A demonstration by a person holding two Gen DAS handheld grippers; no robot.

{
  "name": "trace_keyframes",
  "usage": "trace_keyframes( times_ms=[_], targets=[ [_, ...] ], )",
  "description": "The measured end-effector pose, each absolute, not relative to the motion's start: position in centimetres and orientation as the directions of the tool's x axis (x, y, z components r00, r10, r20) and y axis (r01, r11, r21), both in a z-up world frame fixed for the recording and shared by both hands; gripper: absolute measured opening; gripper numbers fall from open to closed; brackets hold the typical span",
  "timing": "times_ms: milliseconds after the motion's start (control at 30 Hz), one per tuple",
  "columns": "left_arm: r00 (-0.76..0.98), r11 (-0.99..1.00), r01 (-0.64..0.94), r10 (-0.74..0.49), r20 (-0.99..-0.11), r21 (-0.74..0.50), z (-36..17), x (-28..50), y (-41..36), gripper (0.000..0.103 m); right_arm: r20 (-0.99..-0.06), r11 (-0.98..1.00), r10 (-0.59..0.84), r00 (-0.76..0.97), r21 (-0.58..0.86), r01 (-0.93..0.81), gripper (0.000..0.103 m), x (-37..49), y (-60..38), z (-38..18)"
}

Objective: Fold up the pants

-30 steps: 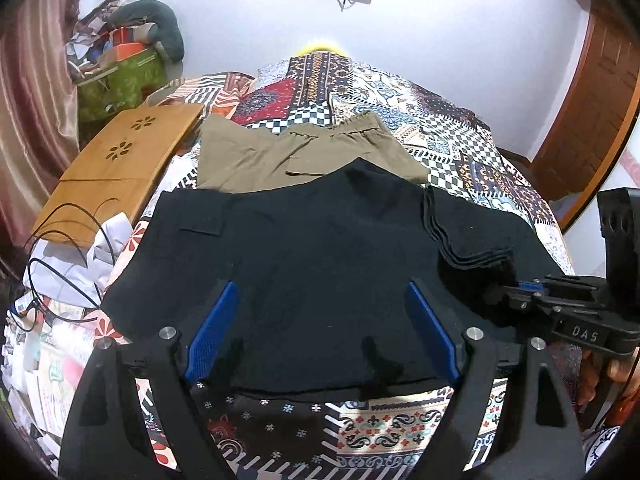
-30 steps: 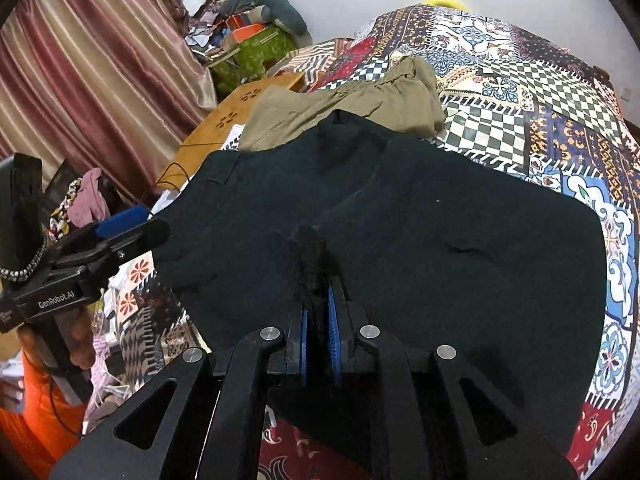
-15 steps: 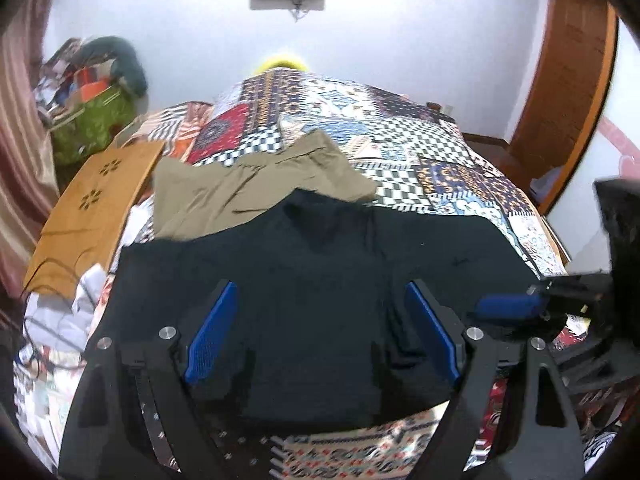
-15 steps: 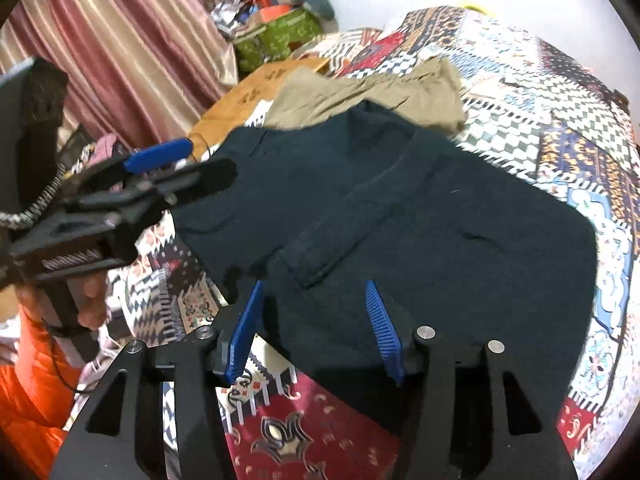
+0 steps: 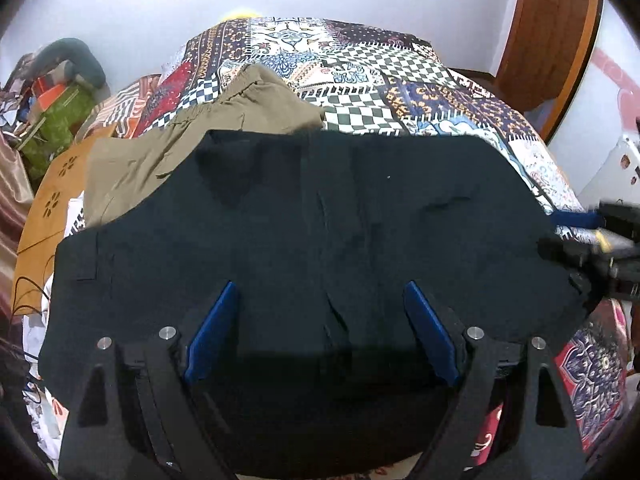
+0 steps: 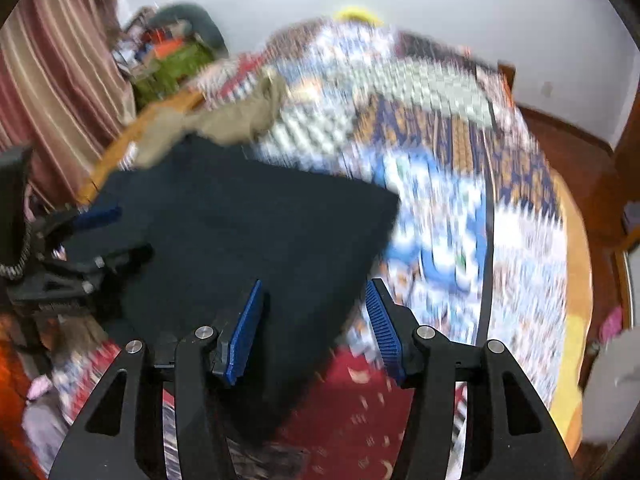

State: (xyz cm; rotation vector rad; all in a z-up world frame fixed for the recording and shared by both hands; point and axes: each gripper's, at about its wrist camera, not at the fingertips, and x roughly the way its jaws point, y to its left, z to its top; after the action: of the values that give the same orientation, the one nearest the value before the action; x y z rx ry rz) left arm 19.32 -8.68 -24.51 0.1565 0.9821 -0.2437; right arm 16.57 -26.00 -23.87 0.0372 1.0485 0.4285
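Black pants point(image 5: 320, 232) lie spread flat on the patterned bedspread point(image 5: 400, 68), partly over khaki pants point(image 5: 192, 136). My left gripper point(image 5: 320, 320) is open and empty, hovering over the near middle of the black pants. My right gripper point(image 6: 312, 320) is open and empty above the black pants' point(image 6: 240, 232) right near corner; this view is motion-blurred. The right gripper also shows at the right edge of the left wrist view point(image 5: 592, 248), and the left gripper at the left of the right wrist view point(image 6: 72, 252).
A wooden board point(image 5: 52, 184) lies along the bed's left side, with cables and white cloth below it. A green bag point(image 5: 56, 116) and clutter sit at the far left by a striped curtain point(image 6: 60, 80). A wooden door point(image 5: 556, 28) stands at the right.
My right gripper opened, let go of the black pants' fold and swung to the right. The black pants now lie spread out flat. My left gripper stayed open and moved closer over the pants.
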Motion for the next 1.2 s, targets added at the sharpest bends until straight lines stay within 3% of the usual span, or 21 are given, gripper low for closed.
trace_keyframes(
  times_ms=[233, 567, 667, 833, 967, 1100, 1200],
  targets=[
    [0.534, 0.957, 0.287, -0.128, -0.836, 0.037, -24.6, 18.1, -7.9, 0.089, -0.805, 0.905, 0.414, 0.425, 0.315, -0.284, 0.049, 14.4, -28.0, -24.3],
    [0.573, 0.959, 0.276, -0.117, -0.811, 0.057, -23.2, 15.1, -5.9, 0.089, -0.823, 0.92, 0.368, 0.433, 0.254, -0.299, 0.05, 13.5, -28.2, -22.4],
    [0.613, 0.971, 0.222, -0.071, -0.787, 0.085, -22.0, 14.2, -4.3, 0.089, -0.8, 0.915, 0.381, 0.463, 0.256, -0.31, 0.05, 13.9, -27.7, -20.9],
    [0.641, 0.996, 0.089, -0.045, -0.766, 0.016, -20.5, 13.3, 0.9, 0.089, -0.753, 0.899, 0.415, 0.51, 0.253, -0.358, 0.05, 14.8, -25.5, -18.4],
    [0.636, 0.999, -0.031, -0.008, -0.772, -0.035, -20.8, 12.7, 5.6, 0.089, -0.719, 0.878, 0.457, 0.523, 0.268, -0.397, 0.058, 15.3, -23.0, -17.6],
    [0.614, 0.983, -0.156, 0.019, -0.789, -0.098, -22.1, 11.7, 10.3, 0.089, -0.725, 0.857, 0.48, 0.494, 0.267, -0.441, 0.058, 15.7, -20.0, -18.1],
    [0.584, 0.961, -0.21, -0.027, -0.812, -0.183, -23.5, 11.3, 13.0, 0.089, -0.75, 0.851, 0.469, 0.466, 0.241, -0.467, 0.058, 16.0, -18.1, -19.0]
  ],
)
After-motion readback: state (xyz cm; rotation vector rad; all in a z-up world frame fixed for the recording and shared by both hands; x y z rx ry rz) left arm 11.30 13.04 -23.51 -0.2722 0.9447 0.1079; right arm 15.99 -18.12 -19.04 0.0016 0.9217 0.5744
